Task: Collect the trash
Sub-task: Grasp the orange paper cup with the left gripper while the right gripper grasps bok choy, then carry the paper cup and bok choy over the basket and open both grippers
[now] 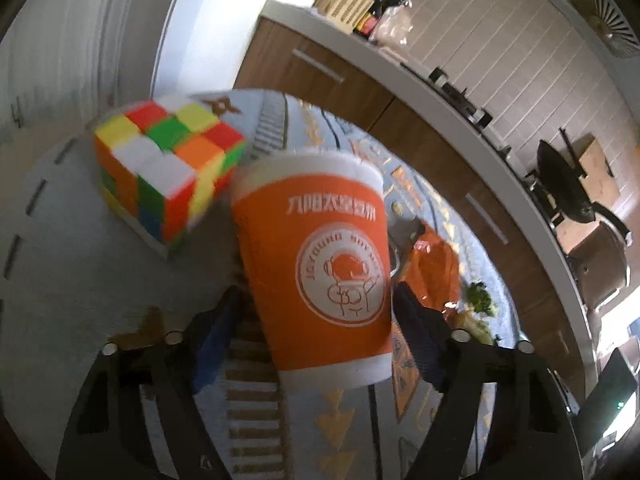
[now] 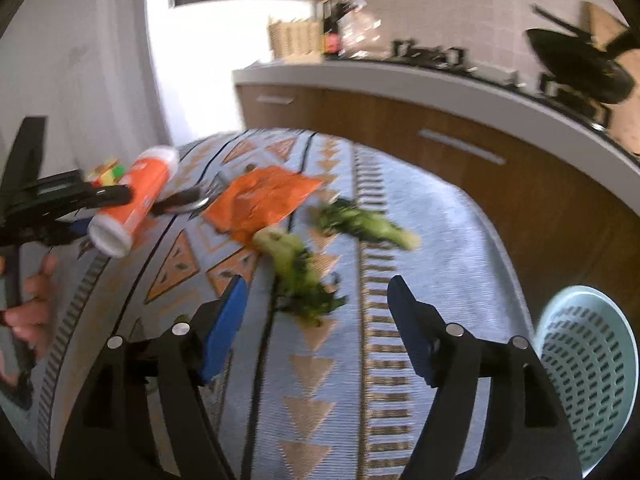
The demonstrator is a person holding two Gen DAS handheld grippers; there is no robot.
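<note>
1. Patterned tablecloth (image 2: 400,216) covers your table, kitchen counter (image 2: 360,76) behind.
2. Your left gripper (image 1: 316,336) clasps the orange cup (image 1: 320,264) near the left edge, beside a puzzle cube (image 1: 168,172).
3. Your right gripper (image 2: 316,304) stands open above one vegetable scrap (image 2: 296,268); basket (image 2: 588,360) at the right edge.

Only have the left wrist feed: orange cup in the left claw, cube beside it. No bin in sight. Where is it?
Observer: A pale green perforated basket shows at the far right of the right wrist view, beside the right claw.
Operator: Is the right claw carrying anything?
Observer: No, it is open and empty over the patterned cloth.
Operator: What's nearest it?
Observer: A leafy green piece lies just ahead of its fingertips. A second green piece lies farther off.
</note>
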